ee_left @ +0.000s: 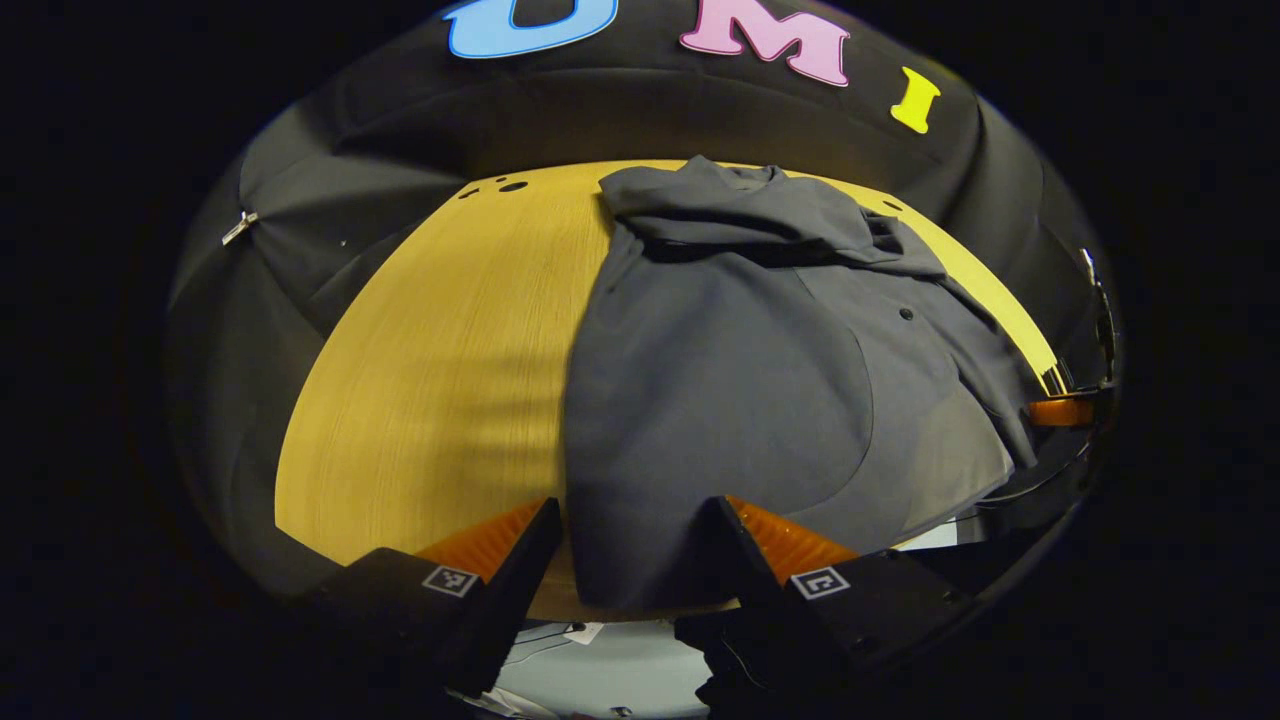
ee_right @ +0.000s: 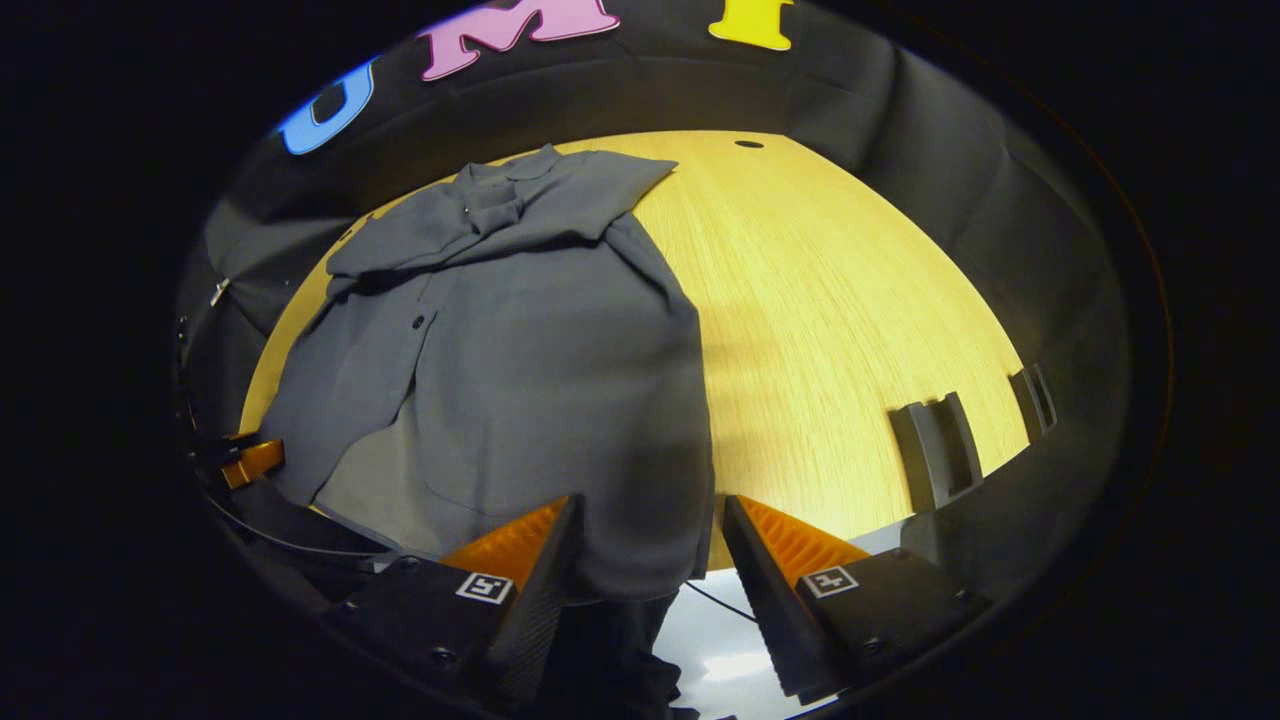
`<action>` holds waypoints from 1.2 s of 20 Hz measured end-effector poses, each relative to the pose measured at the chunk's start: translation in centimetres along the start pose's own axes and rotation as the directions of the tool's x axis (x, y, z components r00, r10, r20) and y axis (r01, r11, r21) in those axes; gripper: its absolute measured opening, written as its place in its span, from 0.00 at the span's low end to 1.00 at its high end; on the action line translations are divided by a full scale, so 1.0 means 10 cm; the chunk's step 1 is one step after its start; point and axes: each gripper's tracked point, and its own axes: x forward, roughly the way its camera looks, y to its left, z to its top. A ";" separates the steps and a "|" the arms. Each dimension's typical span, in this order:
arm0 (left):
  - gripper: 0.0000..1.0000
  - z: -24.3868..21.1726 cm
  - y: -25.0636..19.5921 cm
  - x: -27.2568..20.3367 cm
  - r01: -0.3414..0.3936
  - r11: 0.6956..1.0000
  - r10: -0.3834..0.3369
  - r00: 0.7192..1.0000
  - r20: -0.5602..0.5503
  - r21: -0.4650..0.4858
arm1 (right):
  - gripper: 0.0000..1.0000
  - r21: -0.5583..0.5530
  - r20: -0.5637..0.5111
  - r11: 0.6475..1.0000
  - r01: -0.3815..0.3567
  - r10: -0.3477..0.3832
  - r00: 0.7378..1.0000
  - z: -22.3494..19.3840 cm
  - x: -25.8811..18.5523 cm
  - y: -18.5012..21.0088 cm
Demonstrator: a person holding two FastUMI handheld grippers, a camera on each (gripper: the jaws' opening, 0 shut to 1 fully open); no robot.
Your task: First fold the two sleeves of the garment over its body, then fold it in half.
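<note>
Two sleeves are already lying folded across the chest of the grey garment [ee_left: 740,380], which is spreading over the yellow counter [ee_left: 440,380] with its hem hanging at the near edge. Judging by that, the half-fold is in hand. Left gripper [ee_left: 632,545] and right gripper [ee_right: 645,540] are each standing wide open, straddling the hem, holding nothing. Both should be pinching hem corners evenly, then lifting together toward the collar. Two dark holders [ee_right: 935,450] are sitting at the counter's right edge, well apart from the cloth.

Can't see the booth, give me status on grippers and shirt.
Left gripper and right gripper open at hem of grey shirt. Sleeves folded over body; half fold pending. Nothing in the way.
</note>
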 end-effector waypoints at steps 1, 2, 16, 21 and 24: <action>0.98 0.01 -0.01 -0.03 0.003 1.000 -0.003 1.000 -0.002 0.001 | 0.89 -0.011 -0.010 1.000 0.010 -0.010 1.000 -0.03 0.03 -0.01; 0.94 -0.01 0.00 0.00 0.002 1.000 -0.002 1.000 -0.001 0.004 | 0.89 -0.027 0.000 0.999 0.024 -0.024 1.000 -0.01 0.05 -0.02; 0.06 0.36 -0.27 -0.13 0.162 0.987 -0.162 0.987 0.014 0.005 | 0.06 0.078 0.076 0.981 -0.179 0.173 0.982 0.32 -0.06 0.26; 0.06 0.84 -0.25 -0.32 0.167 0.985 -0.160 0.979 0.123 -0.049 | 0.05 0.067 0.194 0.976 -0.206 0.189 0.963 0.83 -0.29 0.35; 0.06 1.28 -0.18 -0.44 0.166 0.984 -0.150 0.967 0.207 -0.064 | 0.05 0.064 0.274 0.975 -0.214 0.189 0.943 1.27 -0.42 0.32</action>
